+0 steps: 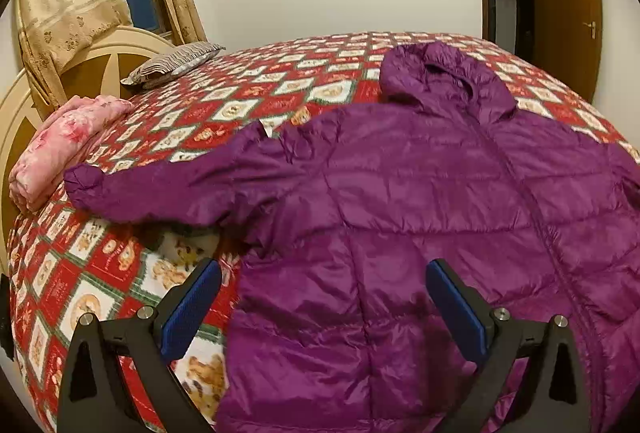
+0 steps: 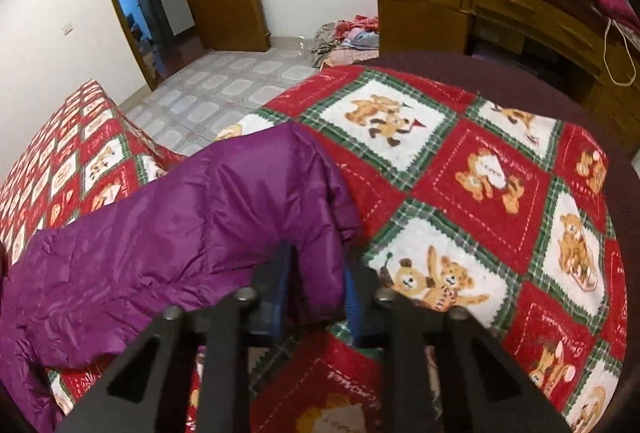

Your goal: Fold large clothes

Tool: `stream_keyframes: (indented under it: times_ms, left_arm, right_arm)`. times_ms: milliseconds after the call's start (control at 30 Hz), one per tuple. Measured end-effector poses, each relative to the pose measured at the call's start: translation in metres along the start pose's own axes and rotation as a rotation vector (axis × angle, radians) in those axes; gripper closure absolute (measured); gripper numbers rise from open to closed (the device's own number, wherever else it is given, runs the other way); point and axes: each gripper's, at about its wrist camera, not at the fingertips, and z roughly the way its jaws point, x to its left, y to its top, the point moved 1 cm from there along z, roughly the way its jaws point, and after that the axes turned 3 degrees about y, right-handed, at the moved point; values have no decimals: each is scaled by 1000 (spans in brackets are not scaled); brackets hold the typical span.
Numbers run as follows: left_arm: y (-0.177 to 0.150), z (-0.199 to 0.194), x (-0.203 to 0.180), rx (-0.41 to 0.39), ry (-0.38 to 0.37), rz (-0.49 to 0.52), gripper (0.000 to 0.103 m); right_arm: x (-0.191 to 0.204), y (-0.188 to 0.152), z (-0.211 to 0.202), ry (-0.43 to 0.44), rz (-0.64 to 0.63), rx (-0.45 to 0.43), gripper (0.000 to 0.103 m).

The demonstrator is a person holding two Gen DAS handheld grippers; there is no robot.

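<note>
A purple hooded puffer jacket point(image 1: 420, 193) lies spread flat on the bed, hood toward the far side, one sleeve point(image 1: 160, 185) stretched out to the left. My left gripper point(image 1: 324, 305) is open and empty, hovering over the jacket's lower left part. In the right wrist view the jacket's other sleeve point(image 2: 180, 225) runs across the quilt. My right gripper point(image 2: 316, 297) is shut on this sleeve near its cuff end, the purple fabric pinched between the blue pads.
The bed has a red, green and white teddy-bear quilt point(image 2: 460, 173). A folded pink blanket point(image 1: 60, 149) and a striped pillow point(image 1: 172, 63) lie by the headboard. A wooden desk point(image 2: 480, 5) with piled clothes stands beyond the bed; clothes lie on the tiled floor point(image 2: 224, 93).
</note>
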Motion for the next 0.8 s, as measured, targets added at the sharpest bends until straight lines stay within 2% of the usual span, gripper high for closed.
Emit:
stream_keyframes:
  times_ms: [133,233,333,467,600,800]
  left_arm:
    - [-9,3,-4,1,7,31,1]
    - [-11,0,2,-6,4,14,1]
    - [-15,-5,13,-15,10,-22,1]
    - [-22,-7,26,-11,26,-53,1]
    - [-29,-10,38,-25,44,-73,1]
    - [-36,-5,49,-28,62,-105,1]
  right_arm:
    - [9,6,-15,-1,-54,-42,89]
    - [27,14,-49,50,-117,-127,90]
    - [67,16,-87,138,-216,-197,90]
    - [129,4,-142,307,-340,-240,90]
    - [196,-27,-173,472,-445,-208,90]
    - [293,-99,-191,664,-588,-118,90]
